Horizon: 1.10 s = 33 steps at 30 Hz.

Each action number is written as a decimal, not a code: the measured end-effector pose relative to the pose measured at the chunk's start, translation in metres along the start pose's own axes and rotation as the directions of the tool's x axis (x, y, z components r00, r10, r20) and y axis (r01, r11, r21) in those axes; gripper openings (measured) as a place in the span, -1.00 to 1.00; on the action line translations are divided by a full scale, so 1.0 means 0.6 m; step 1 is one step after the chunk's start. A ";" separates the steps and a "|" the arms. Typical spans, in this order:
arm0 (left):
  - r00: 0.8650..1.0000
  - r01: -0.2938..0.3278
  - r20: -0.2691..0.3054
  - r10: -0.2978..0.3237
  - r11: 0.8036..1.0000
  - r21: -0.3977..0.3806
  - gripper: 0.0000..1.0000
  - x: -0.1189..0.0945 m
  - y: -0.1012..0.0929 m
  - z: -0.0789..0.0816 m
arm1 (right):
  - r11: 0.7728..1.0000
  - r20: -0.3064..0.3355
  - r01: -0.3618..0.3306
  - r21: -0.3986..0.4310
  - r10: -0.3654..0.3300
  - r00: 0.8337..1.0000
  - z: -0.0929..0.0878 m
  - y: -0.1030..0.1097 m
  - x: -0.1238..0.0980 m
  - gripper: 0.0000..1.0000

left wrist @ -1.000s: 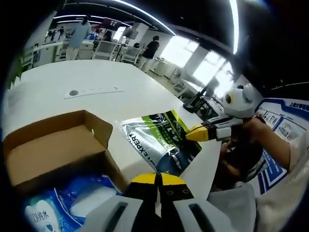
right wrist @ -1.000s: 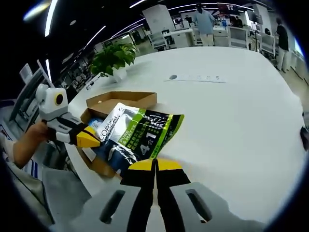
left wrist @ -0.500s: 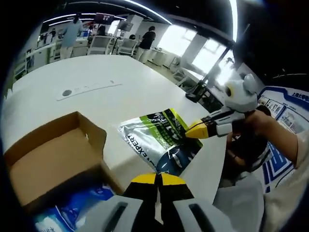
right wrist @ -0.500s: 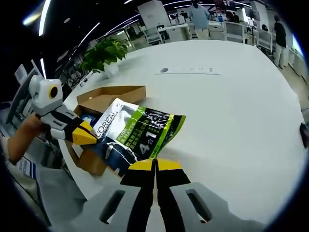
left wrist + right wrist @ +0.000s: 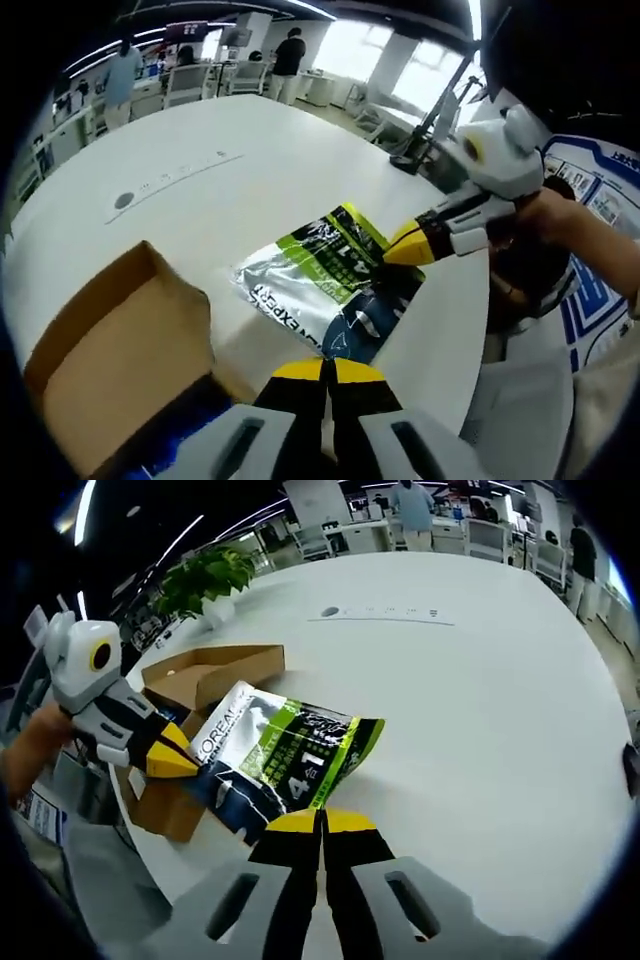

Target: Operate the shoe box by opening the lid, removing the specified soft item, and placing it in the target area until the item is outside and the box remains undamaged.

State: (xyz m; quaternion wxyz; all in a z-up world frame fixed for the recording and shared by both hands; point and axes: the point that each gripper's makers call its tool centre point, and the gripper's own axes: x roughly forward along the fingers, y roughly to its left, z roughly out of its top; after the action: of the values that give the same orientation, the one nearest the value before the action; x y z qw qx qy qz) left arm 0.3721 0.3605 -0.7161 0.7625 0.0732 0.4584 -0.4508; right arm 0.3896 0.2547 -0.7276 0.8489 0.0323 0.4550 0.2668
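The open shoe box (image 5: 190,685) sits on the white table (image 5: 480,680), its brown cardboard flaps folded outward, and everything else is placed here by reference to it. Just beside the box, on the side away from the potted plant (image 5: 205,580), the soft pouch (image 5: 275,765) is outside the box, a flat green, white and dark blue packet with printed lettering. In the right gripper view its long axis runs from the box corner out across the bare table, with the green end pointing away from the box and the white end with the brand name toward it. The right gripper (image 5: 320,825) has its yellow-tipped jaws drawn together on the near edge of the pouch, and in the left gripper view the same gripper (image 5: 405,245) pinches the pouch (image 5: 320,290) at its edge farthest from the box (image 5: 120,360). Whether the pouch lies flat on the table or is held slightly above it is hard to tell. The left gripper (image 5: 322,372) has its jaws pressed together with nothing visibly between them, its tips just beside the box's near corner; in the right gripper view it (image 5: 170,763) is at the box edge, next to the pouch's white end. People stand at desks well beyond the box.
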 end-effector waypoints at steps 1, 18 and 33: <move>1.000 -0.001 -0.012 0.001 1.000 0.010 -1.00 0.003 0.001 -0.001 | 1.000 -0.002 0.003 -0.002 -0.003 1.000 0.000 -0.001 0.002 -1.00; 0.976 -0.026 -0.206 0.065 0.983 0.184 -0.99 0.063 0.015 -0.016 | 0.995 -0.047 0.088 -0.036 -0.090 0.995 -0.015 -0.037 0.045 -1.00; 0.952 -0.032 -0.281 0.125 0.949 0.314 -0.98 0.098 0.022 -0.037 | 0.990 -0.070 0.132 -0.045 -0.135 0.988 -0.041 -0.059 0.078 -1.00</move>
State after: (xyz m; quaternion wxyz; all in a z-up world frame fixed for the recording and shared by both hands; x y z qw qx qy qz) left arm 0.3781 0.3438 -0.7777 0.6817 0.2756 0.4892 -0.4692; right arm 0.4061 0.2424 -0.7877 0.8482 -0.0249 0.4814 0.2195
